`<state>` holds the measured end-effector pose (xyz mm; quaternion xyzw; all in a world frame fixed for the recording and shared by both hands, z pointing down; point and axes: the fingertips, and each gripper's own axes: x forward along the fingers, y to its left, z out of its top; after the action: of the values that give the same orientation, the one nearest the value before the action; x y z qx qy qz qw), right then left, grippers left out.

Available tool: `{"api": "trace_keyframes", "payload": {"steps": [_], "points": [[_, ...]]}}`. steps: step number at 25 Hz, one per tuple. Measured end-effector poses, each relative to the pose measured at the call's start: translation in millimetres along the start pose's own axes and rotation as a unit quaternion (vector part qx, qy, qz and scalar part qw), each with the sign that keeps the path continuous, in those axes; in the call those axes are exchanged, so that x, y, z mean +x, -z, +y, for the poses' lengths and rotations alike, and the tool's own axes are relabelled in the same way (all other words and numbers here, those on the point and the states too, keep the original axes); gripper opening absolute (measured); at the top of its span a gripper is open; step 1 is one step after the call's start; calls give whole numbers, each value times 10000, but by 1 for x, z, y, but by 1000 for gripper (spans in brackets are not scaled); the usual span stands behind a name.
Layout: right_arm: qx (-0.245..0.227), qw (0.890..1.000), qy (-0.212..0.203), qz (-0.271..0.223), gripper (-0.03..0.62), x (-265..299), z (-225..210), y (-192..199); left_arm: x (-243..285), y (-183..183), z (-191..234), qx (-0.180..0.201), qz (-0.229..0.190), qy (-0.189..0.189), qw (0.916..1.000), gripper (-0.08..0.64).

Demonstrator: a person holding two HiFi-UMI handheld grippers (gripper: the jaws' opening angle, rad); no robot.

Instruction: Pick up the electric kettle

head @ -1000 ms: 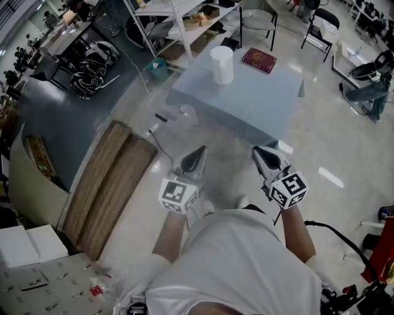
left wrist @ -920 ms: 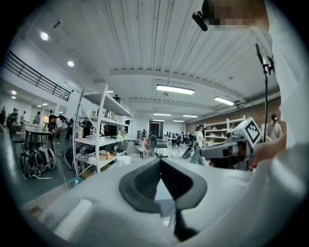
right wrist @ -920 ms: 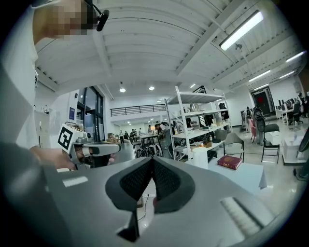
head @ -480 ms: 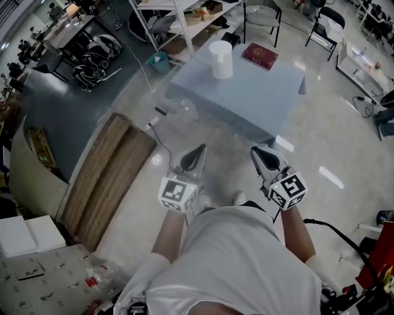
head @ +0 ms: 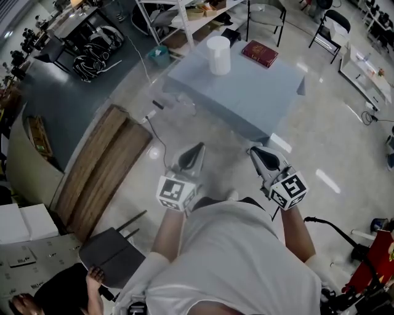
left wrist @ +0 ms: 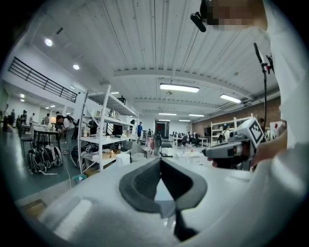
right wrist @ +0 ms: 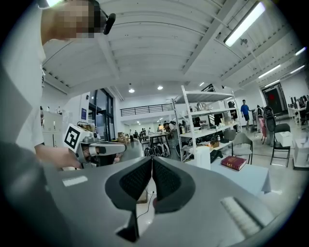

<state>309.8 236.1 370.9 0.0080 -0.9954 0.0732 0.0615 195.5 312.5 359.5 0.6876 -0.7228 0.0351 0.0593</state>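
The electric kettle (head: 218,54), a white cylinder, stands on the far left part of a grey table (head: 246,101) ahead of me. It shows small in the left gripper view (left wrist: 123,158) and in the right gripper view (right wrist: 203,157). My left gripper (head: 196,151) and right gripper (head: 259,154) are held side by side close to my body, over the floor and well short of the table. Both are shut with nothing between the jaws, as seen in the left gripper (left wrist: 160,160) view and the right gripper (right wrist: 151,159) view.
A red book (head: 259,53) lies on the table right of the kettle. Wooden boards (head: 101,172) lie on the floor at left, with a cable (head: 161,138) beside them. White shelving (head: 184,15) and chairs (head: 265,12) stand behind the table. A person's hand holds a dark panel (head: 114,257) at bottom left.
The floor and table have slid slightly up the head view. A person with a dark panel has come into view at bottom left. Both grippers stay shut in front of my body.
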Motion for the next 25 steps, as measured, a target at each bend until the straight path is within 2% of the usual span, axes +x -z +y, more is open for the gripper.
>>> {"api": "trace_keyframes", "payload": {"steps": [7, 12, 18, 25], "points": [[233, 9996, -137, 31, 11, -3, 7, 12, -6, 14, -10, 14, 10, -34, 10000, 2], [135, 9995, -272, 85, 9, 3, 7, 18, -7, 18, -4, -58, 61, -144, 9999, 2], [169, 9995, -233, 105, 9, 22, 0, 17, -3, 23, 17, -130, 78, -169, 9997, 2], [197, 9997, -101, 79, 9, 60, -13, 4, 17, 12, 56, -107, 68, -51, 9999, 2]]}}
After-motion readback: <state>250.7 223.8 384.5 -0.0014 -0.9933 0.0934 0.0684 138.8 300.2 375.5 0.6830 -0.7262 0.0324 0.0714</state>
